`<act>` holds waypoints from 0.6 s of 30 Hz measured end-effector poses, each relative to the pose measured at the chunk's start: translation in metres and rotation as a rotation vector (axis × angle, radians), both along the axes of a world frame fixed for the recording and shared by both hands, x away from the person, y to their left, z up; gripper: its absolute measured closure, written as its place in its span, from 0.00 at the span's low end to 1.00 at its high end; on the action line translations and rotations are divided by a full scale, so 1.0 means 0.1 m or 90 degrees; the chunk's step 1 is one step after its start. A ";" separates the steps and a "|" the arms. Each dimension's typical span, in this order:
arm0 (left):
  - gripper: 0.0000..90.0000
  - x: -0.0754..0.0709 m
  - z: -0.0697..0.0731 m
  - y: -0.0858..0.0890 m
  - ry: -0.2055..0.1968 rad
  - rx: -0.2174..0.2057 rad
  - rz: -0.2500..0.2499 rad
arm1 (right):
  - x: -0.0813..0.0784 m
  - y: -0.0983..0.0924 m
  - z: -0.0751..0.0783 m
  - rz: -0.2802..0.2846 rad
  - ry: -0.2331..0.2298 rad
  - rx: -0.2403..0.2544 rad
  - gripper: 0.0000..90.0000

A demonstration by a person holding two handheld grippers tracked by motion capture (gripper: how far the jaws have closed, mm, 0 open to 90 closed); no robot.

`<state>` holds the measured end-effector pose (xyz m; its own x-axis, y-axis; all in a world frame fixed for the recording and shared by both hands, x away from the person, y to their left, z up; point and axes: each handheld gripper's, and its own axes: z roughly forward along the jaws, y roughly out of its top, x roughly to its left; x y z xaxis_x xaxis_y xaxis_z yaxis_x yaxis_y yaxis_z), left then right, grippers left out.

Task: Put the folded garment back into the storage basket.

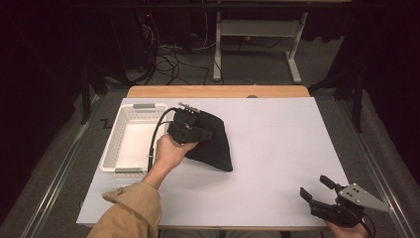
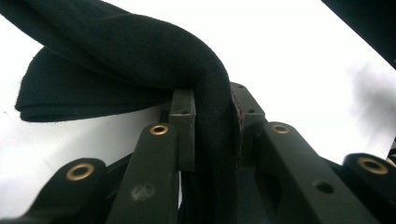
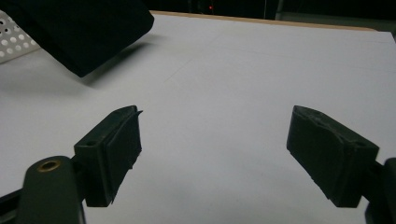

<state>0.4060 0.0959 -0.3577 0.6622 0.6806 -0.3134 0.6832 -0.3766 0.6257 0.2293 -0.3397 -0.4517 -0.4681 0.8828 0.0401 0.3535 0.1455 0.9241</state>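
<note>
Beside basket, right of it: black cloth, soft, limp, light; likely best pinched at a folded edge. Left hand-held gripper clamped on cloth. Right hand-held gripper, far from basket, jaws apart, empty.

The high view looks forward and down from the near edge over the whole tabletop. The left gripper view sits very close against the black cloth. The right gripper view looks low across the tabletop from its near right corner, sharing the cloth and the white basket with the high view.
</note>
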 end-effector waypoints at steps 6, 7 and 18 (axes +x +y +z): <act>0.80 -0.01 0.03 0.10 -0.006 0.000 0.005 | 0.00 0.00 0.00 0.001 0.000 -0.003 0.20; 0.80 -0.01 0.04 0.11 -0.007 -0.001 0.008 | 0.01 0.00 0.00 0.000 -0.001 -0.004 0.20; 0.80 -0.04 0.10 0.27 -0.016 0.000 0.016 | 0.01 0.00 0.00 -0.001 0.000 -0.005 0.20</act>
